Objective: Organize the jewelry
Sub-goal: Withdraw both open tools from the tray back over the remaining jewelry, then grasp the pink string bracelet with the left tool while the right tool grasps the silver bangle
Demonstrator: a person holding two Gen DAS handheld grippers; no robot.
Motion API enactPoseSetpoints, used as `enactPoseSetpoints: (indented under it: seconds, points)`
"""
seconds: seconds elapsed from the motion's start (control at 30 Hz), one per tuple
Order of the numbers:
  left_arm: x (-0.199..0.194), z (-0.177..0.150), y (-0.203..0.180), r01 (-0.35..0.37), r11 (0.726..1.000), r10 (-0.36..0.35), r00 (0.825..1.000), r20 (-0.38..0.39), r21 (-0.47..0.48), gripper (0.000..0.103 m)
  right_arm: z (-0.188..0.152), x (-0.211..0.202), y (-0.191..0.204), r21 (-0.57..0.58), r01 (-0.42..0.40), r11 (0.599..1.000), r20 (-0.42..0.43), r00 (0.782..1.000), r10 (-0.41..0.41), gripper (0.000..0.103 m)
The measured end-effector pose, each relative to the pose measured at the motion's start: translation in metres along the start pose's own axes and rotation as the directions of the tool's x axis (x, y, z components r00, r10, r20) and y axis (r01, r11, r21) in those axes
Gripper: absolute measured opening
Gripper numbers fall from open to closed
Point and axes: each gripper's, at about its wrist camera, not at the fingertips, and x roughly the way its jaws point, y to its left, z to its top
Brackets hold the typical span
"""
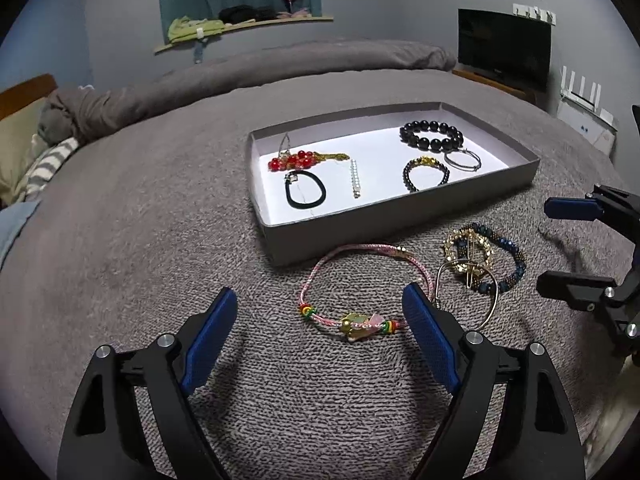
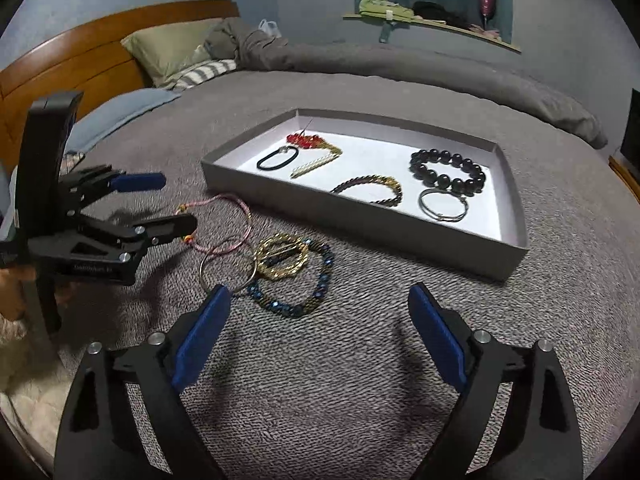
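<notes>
A grey tray (image 1: 400,216) with a white floor lies on the bed and holds several pieces, among them a black bead bracelet (image 1: 432,135), a red bead piece (image 1: 292,160) and a black hair tie (image 1: 306,194). On the blanket in front of it lie a pink cord bracelet (image 1: 360,280), a thin metal ring (image 1: 468,292), a gold chain bracelet (image 1: 470,248) and a blue bead bracelet (image 1: 504,260). My left gripper (image 1: 320,312) is open and empty, just above the pink bracelet. My right gripper (image 2: 320,312) is open and empty, close to the blue bead bracelet (image 2: 296,280).
The grey knit blanket (image 1: 160,240) covers the bed. Pillows (image 2: 172,52) and a wooden headboard (image 2: 80,48) are at the far left. A rolled duvet (image 1: 300,60) lies behind the tray. A TV (image 1: 504,48) stands at the right.
</notes>
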Motion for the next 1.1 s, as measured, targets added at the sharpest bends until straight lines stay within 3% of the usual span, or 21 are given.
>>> enactPoseSetpoints:
  seconds: [0.2, 0.3, 0.53, 0.73, 0.93, 1.0, 1.1]
  points:
    - [0.004, 0.0, 0.002, -0.015, 1.0, 0.015, 1.0, -0.009, -0.003, 0.082, 0.003, -0.002, 0.003, 0.032, -0.017, 0.999, 0.03, 0.999, 0.017, 0.068]
    - [0.004, 0.0, 0.004, -0.023, 1.0, 0.023, 1.0, -0.01, -0.011, 0.081, 0.003, 0.0, 0.012, 0.02, -0.05, 0.999, 0.018, 0.999, 0.05, 0.068]
    - [0.006, 0.0, 0.012, -0.022, 0.999, 0.021, 1.0, -0.018, -0.032, 0.081, 0.004, 0.012, 0.054, -0.136, -0.041, 0.99, 0.031, 0.998, 0.046, 0.068]
    - [0.009, -0.001, 0.014, -0.008, 1.0, 0.007, 0.999, -0.036, -0.03, 0.08, 0.007, 0.028, 0.06, -0.132, -0.036, 0.991, -0.005, 0.999, 0.036, 0.068]
    - [0.013, -0.002, 0.012, 0.024, 0.999, -0.026, 0.998, -0.053, -0.03, 0.07, 0.006, 0.036, 0.066, -0.16, -0.006, 0.987, -0.01, 1.0, 0.005, 0.058]
    - [0.015, -0.003, 0.011, 0.031, 0.999, -0.033, 0.998, -0.057, -0.026, 0.067, 0.004, 0.037, 0.07, -0.178, 0.003, 0.984, -0.007, 1.0, -0.004, 0.048]
    - [0.015, -0.003, 0.01, 0.05, 0.998, -0.051, 0.997, -0.063, -0.03, 0.061, 0.004, 0.035, 0.069, -0.177, 0.003, 0.984, -0.001, 1.0, -0.003, 0.048]
